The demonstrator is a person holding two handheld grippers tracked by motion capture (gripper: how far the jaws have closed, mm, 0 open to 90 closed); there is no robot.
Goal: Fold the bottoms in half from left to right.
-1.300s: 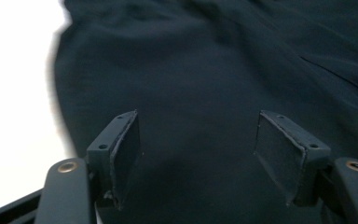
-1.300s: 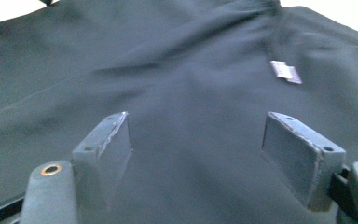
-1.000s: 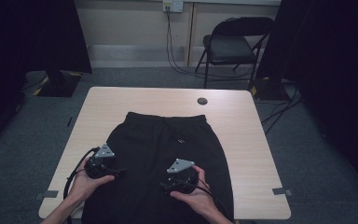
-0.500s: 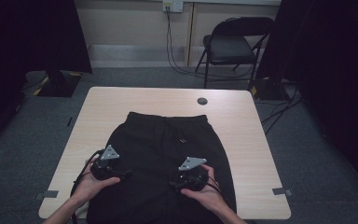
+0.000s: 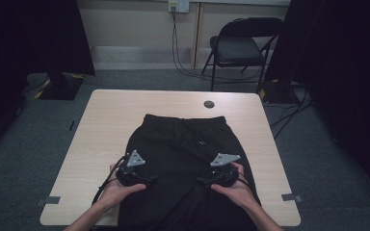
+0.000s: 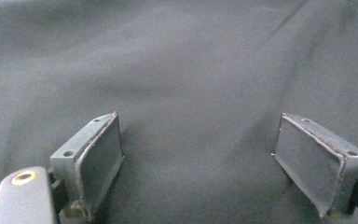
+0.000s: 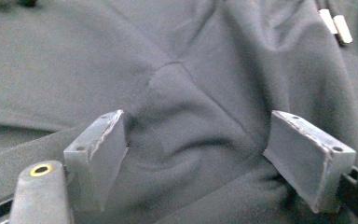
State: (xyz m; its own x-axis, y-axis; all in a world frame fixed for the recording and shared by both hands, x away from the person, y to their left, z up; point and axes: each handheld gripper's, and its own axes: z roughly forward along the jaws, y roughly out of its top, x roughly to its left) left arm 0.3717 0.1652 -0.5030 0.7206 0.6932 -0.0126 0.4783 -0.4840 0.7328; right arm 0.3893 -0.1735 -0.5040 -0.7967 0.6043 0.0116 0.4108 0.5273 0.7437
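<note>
1. Black trousers (image 5: 183,163) lie flat on the light wooden table (image 5: 106,130), waistband toward the far edge, legs running off the near edge by the person.
2. Left gripper (image 5: 147,180) is over the left leg of the garment, near its outer edge — held in the person's left hand (image 5: 113,192), grey three-cornered plate on top.
3. In the left gripper view the gripper (image 6: 198,154) has its jaws spread wide; smooth dark fabric (image 6: 191,84) fills the gap between them, nothing pinched. Tips look pressed on or just above the cloth — can't tell which.
4. Right gripper (image 5: 202,182) is over the right leg, held in the right hand (image 5: 233,190), pointing inward toward the middle of the garment.
5. In the right gripper view the gripper (image 7: 196,154) also has jaws wide apart, w/ a puckered seam junction (image 7: 172,74) of the fabric ahead of them; no cloth gripped.
6. Drawstring tips (image 7: 334,21) show at top right of that view.
7. A small dark round cap (image 5: 209,104) sits on the table beyond the waistband, apart from it.
8. Folding chair (image 5: 241,43) stands on the floor behind the table.
</note>
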